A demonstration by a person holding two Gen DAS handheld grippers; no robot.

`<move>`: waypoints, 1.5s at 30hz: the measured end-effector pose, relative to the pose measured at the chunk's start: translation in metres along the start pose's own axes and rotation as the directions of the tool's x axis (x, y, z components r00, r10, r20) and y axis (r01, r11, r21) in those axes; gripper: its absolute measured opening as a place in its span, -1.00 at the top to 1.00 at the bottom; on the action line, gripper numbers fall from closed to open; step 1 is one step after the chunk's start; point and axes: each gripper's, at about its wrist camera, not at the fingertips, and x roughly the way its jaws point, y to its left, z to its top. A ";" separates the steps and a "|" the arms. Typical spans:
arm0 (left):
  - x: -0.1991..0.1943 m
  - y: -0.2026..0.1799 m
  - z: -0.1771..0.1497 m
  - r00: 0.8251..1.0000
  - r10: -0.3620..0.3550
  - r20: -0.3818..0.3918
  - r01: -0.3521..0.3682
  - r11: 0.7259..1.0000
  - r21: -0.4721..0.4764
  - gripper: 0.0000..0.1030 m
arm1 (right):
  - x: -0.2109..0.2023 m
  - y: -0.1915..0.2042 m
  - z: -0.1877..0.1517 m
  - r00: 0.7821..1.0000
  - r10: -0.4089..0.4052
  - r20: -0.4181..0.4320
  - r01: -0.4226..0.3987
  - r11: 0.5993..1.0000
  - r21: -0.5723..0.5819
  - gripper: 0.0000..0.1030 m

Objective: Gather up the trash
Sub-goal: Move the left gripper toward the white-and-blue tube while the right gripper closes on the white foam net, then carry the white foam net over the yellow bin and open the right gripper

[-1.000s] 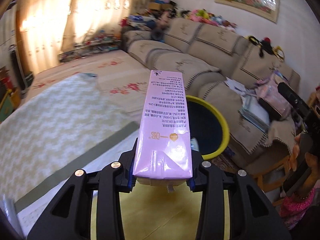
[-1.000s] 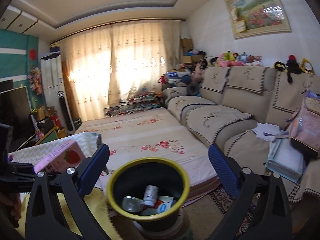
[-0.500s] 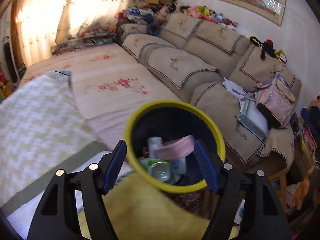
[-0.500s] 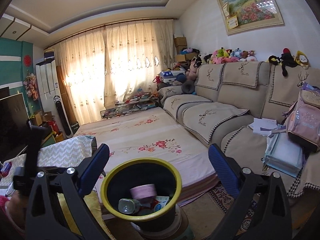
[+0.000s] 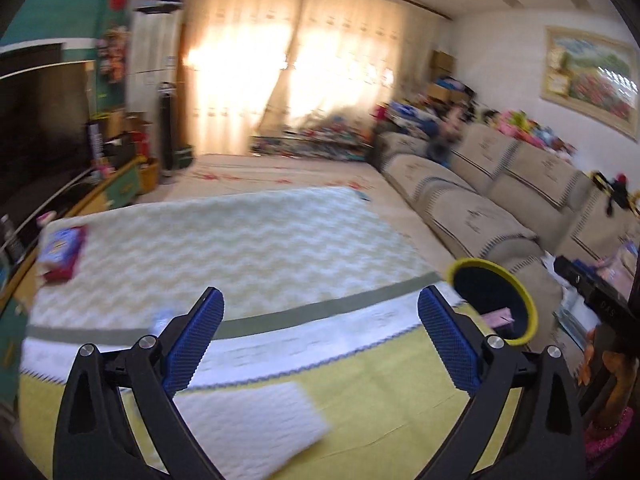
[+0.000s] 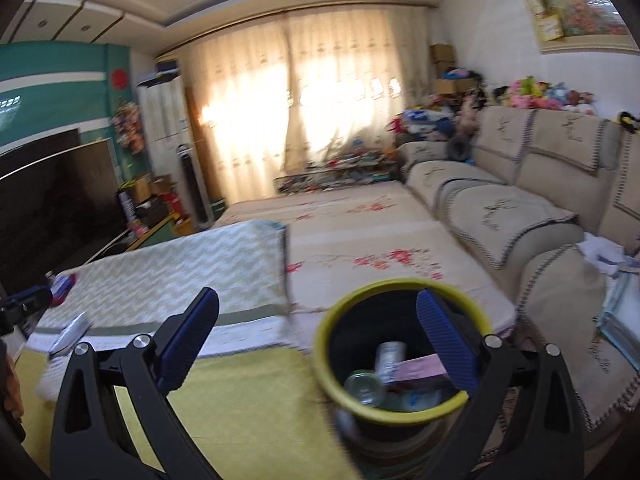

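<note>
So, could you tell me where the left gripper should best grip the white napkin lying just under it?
Probably the white napkin's far-right corner, coming from above: it lies flat on the yellow cloth, and the left gripper is open there.

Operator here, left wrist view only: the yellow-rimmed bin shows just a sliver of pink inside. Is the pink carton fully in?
Observer: Yes. In the right wrist view the pink carton lies inside the bin, below its rim.
Operator: Anything else in there?
Observer: A clear bottle, with a white bottle right next to it.
Operator: And the right hand-held gripper?
Observer: The right hand-held gripper is open and empty, with the bin just ahead of it.
</note>
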 end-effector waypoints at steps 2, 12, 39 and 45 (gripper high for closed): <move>-0.021 0.035 -0.009 0.998 0.059 0.022 -0.058 0.997 -0.042 -0.91 | 0.012 0.025 -0.005 0.997 0.064 -0.042 -0.065 0.998 -0.026 -0.84; -0.058 0.158 -0.061 0.960 0.280 0.004 -0.276 0.947 -0.164 -0.91 | 0.049 0.169 -0.044 0.880 0.385 -0.279 -0.429 0.896 -0.117 -0.84; -0.042 0.153 -0.073 0.955 0.295 -0.028 -0.295 0.941 -0.164 -0.91 | 0.071 0.236 -0.078 0.782 0.367 -0.504 -0.506 0.846 -0.169 0.67; -0.039 0.154 -0.074 0.956 0.292 -0.036 -0.294 0.941 -0.165 -0.91 | 0.057 0.226 -0.066 0.812 0.366 -0.454 -0.491 0.850 -0.192 0.75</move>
